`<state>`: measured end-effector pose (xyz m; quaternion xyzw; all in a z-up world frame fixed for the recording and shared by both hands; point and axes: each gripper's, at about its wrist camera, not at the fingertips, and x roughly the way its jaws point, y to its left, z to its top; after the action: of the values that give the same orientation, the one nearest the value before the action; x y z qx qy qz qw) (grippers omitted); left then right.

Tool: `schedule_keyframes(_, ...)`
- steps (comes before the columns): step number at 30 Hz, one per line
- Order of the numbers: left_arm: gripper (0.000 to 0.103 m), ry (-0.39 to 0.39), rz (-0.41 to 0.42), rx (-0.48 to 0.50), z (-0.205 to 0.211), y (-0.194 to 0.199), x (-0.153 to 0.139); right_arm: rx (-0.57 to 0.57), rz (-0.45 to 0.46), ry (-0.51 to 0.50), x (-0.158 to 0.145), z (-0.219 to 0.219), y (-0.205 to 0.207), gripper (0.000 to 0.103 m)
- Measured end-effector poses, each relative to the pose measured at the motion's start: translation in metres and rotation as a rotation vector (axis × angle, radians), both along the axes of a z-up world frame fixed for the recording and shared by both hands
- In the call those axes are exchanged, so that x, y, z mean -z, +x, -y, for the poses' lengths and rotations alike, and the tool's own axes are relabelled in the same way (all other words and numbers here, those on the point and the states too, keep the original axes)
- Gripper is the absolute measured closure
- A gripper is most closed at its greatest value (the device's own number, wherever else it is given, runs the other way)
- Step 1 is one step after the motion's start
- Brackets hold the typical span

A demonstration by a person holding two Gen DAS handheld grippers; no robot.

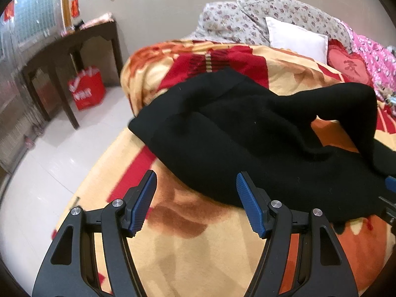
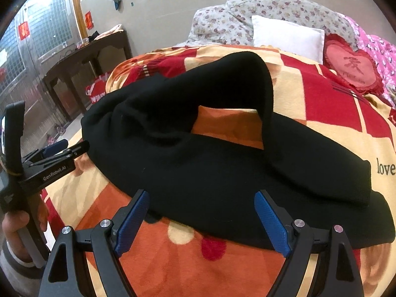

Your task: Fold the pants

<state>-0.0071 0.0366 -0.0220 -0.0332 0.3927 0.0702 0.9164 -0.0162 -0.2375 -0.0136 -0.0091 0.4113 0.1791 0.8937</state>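
The black pants [image 2: 222,163] lie in a loose heap across the near part of the bed, on the red, orange and cream blanket [image 2: 321,94], with their near hem running along close to the bed's front edge. One leg is thrown back over itself and stands up in a soft arch, showing a patch of blanket beneath it. I judge the cloth thick, knitted or fleecy, limp and light: it will sag and drag, not slide, and it holds no crease by itself. It is not fragile. I judge the best hold to be at the near hem, one claw toward each end of it, pinching all layers together so the fold lifts evenly.

My left gripper [image 1: 196,199] stands partly open with nothing between its blue pads [image 1: 248,205]; it sits just short of the pants' near edge, over bare blanket. My right gripper [image 2: 201,220] is likewise open and empty, its tips at the hem, and I cannot tell whether they touch it. A white pillow [image 2: 287,34] and a red heart cushion [image 2: 351,66] rest toward the bed's far end.
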Motion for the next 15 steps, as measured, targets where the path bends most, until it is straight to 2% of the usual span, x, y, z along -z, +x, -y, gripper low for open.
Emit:
schedule_keyframes(4,0.036,-0.211,-0.086,-0.008,-0.029,0.015,0.008,-0.004,0.002,-0.006,0.002,-0.004,0.001,0.017)
schedule_keyframes(6,0.036,-0.264,-0.101,-0.043,-0.042,0.02,0.01,-0.019,0.0,0.004,0.004,-0.007,0.001,0.017)
schedule_keyframes(8,0.036,-0.297,-0.099,-0.077,-0.052,0.025,0.009,-0.045,-0.004,0.008,0.007,-0.013,0.002,0.017)
schedule_keyframes(12,0.036,-0.312,-0.09,-0.125,-0.063,0.035,0.006,-0.123,-0.007,0.009,0.014,-0.032,0.003,0.017)
schedule_keyframes(15,0.03,-0.343,-0.087,-0.142,-0.068,0.046,0.005,-0.186,0.001,-0.016,0.018,-0.051,0.005,0.017)
